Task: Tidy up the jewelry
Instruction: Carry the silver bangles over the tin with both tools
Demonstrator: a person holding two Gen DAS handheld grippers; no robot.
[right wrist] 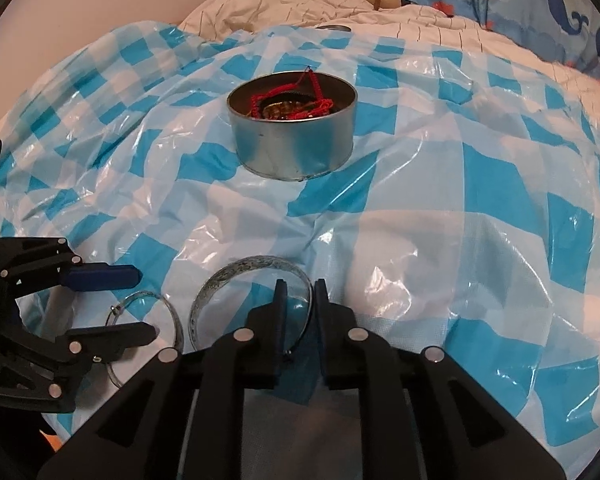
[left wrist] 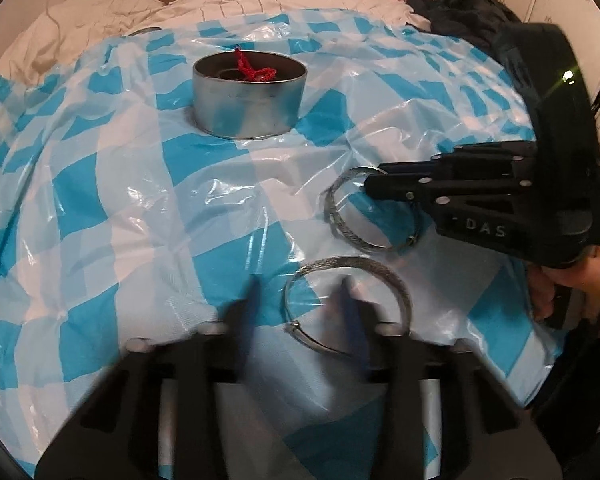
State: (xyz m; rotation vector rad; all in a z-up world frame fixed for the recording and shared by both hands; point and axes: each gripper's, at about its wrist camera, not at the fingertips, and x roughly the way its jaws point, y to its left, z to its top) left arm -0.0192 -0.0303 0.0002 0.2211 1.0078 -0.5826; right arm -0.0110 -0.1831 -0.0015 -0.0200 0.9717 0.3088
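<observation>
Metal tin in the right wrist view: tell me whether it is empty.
No: the metal tin holds a tangled red cord lying over a darker piece at its bottom.

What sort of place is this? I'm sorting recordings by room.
Likely a bedroom: a checked plastic sheet spread over a bed, a rumpled white quilt behind, and cartoon whale bedding.

tin [right wrist: 292, 136]: dull metal | sheet [right wrist: 420, 240]: glossy plastic | bangles [right wrist: 252, 276]: metal
</observation>
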